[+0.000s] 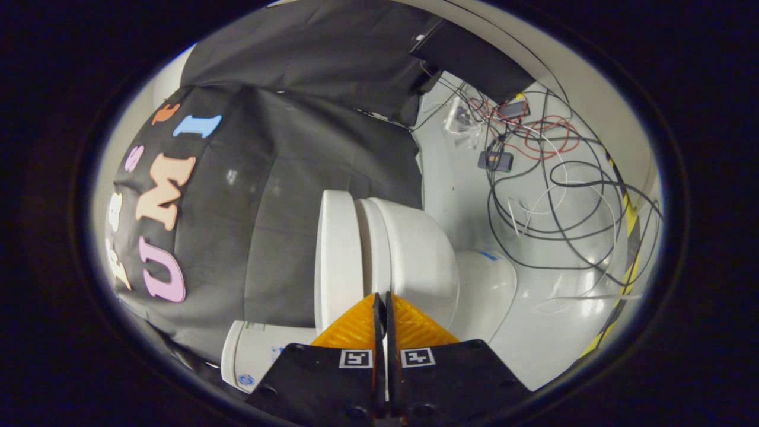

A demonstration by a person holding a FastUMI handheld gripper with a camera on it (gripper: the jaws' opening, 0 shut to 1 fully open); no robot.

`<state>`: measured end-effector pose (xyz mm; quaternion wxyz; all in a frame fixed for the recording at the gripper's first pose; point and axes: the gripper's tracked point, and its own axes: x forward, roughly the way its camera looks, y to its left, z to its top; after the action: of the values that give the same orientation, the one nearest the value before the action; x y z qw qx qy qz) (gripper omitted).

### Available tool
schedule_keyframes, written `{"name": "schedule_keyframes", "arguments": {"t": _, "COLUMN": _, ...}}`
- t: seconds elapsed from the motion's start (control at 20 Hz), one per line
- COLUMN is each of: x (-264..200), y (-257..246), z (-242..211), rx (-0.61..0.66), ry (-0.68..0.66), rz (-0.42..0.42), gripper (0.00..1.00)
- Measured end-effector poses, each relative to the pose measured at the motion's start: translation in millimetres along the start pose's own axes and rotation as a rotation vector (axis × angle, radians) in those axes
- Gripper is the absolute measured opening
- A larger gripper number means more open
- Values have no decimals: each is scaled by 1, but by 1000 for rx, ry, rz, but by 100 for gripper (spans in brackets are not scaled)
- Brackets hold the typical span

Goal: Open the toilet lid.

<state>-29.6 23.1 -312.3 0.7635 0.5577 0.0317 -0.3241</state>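
The view is rolled on its side. A white toilet stands against the black cloth wall, and its lid [337, 255] is a flat slab lying against the seat ring [369, 237], with the bowl [418, 261] on the seat's other side. The tank [252, 356] shows beside the fingers, behind the lid. My gripper [383, 295] is shut, fingers pressed together with nothing between them. Its tips are close in front of the rim, about where the seat meets the bowl; I cannot tell whether they touch it.
The toilet's base [486, 284] rests on a glossy white floor [533, 332]. Beyond the bowl lies a tangle of black, white and red cables [551, 196] with small devices. A yellow-and-black tape stripe [630, 237] marks the floor's far edge.
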Motion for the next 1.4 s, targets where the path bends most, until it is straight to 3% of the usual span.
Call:
{"name": "schedule_keyframes", "arguments": {"t": 0.35, "x": -14, "y": 31, "z": 9, "rx": -123, "ry": -67, "rz": 4, "gripper": 3}}
{"name": "schedule_keyframes", "arguments": {"t": 0.75, "x": -59, "y": 160, "z": 2, "rx": -381, "ry": -160, "rz": 192, "gripper": 3}}
{"name": "schedule_keyframes", "arguments": {"t": 1.05, "x": -81, "y": 237, "z": -39, "rx": -555, "ry": -173, "rz": 317, "gripper": 3}}
{"name": "schedule_keyframes", "arguments": {"t": 1.4, "x": -96, "y": 316, "z": -111, "rx": -869, "ry": -77, "rz": 494, "gripper": 6}}
